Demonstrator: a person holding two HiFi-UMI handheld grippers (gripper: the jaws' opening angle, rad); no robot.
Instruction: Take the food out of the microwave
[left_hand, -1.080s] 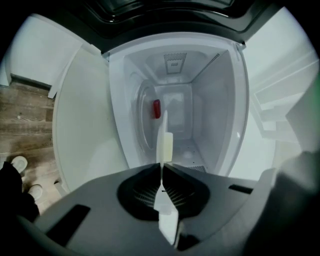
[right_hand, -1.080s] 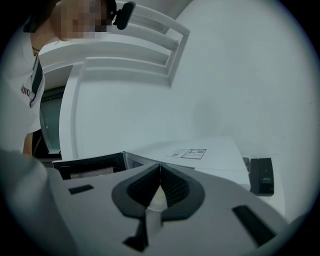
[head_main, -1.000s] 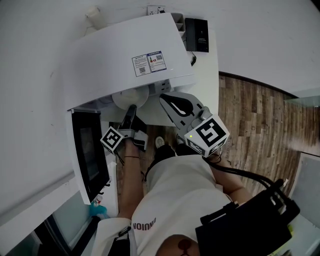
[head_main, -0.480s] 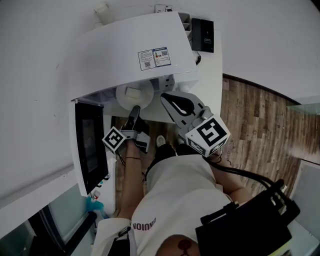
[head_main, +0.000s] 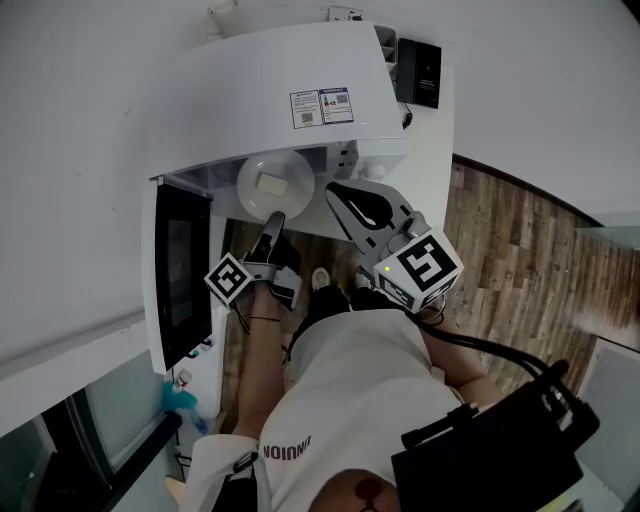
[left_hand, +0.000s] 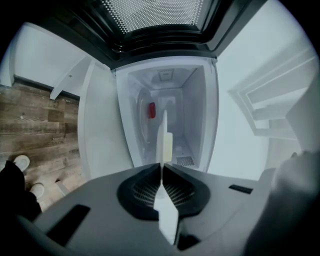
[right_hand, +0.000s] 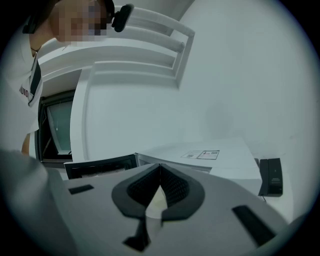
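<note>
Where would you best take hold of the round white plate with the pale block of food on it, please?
By its near rim, coming in level from the open front of the white microwave. The round white plate is shallow and thin-edged, and the pale food block sits mid-plate, so only the rim is free. The left gripper has its jaws closed there.
</note>
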